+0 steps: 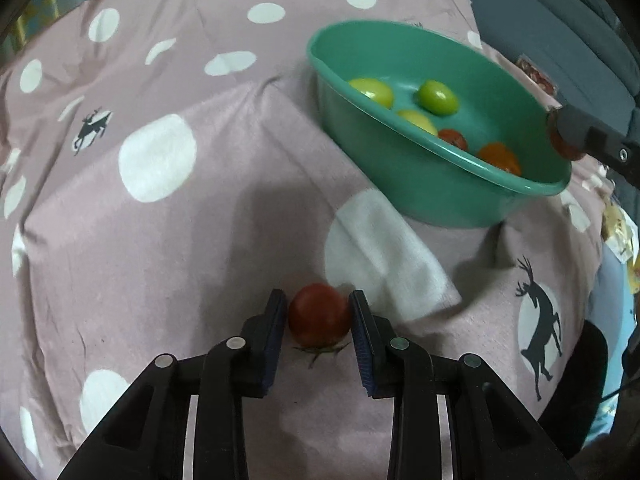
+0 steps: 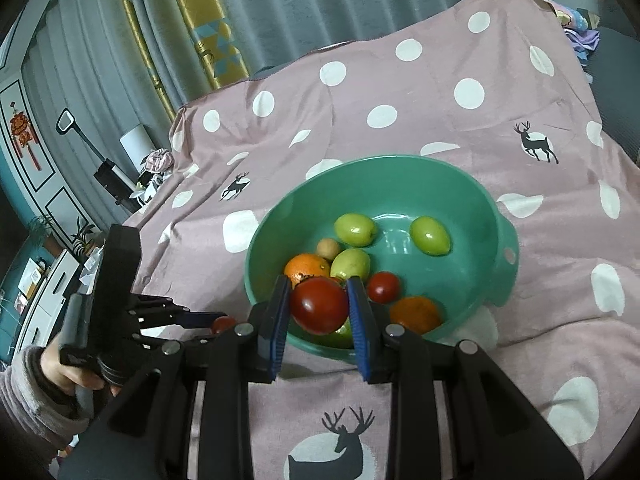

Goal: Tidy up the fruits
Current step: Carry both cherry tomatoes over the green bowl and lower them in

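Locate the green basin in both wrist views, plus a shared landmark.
Left wrist: green basin upper right, on the cloth, fruit inside.
Right wrist: green basin centre, just beyond the right gripper.
Shared landmark: the orange by the near rim.

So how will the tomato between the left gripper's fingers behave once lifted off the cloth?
The tomato looks round and glossy, so it could roll or slip if the left gripper loosens. It probably bruises under hard squeezing. The soft cloth beneath should limit rolling.
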`<state>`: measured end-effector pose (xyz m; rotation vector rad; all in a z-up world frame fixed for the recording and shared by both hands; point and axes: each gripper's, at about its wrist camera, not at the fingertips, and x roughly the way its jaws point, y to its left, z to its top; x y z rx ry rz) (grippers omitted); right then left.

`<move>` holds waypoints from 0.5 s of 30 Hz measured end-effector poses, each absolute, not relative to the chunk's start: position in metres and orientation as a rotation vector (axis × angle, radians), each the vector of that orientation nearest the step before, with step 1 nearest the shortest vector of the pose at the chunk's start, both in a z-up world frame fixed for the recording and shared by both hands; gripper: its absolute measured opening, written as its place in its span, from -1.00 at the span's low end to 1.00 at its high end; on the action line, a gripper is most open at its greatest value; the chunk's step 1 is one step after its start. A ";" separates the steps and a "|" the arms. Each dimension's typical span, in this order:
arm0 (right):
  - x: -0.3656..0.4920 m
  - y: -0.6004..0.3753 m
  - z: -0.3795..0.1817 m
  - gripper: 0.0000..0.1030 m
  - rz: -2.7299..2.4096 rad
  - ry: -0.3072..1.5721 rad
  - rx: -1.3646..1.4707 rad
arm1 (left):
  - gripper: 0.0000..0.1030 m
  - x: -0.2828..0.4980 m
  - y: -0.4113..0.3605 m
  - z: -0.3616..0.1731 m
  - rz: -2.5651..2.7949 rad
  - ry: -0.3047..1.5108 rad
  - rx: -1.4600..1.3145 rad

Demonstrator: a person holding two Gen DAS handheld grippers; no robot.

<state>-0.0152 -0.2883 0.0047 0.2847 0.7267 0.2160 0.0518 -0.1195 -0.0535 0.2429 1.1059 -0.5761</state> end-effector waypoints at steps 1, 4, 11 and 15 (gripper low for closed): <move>-0.015 -0.288 0.005 -0.44 0.216 0.728 0.284 | -0.36 0.053 -0.119 -0.051 -0.572 1.101 0.233; -0.017 -0.290 0.003 -0.44 0.212 0.729 0.288 | -0.48 0.057 -0.116 -0.042 -0.561 1.073 0.203; -0.016 -0.299 0.003 -0.44 0.194 0.723 0.309 | -0.70 0.061 -0.124 -0.015 -0.576 1.025 0.207; -0.018 -0.299 0.001 -0.44 0.201 0.732 0.310 | -0.66 0.058 -0.119 -0.022 -0.590 1.039 0.202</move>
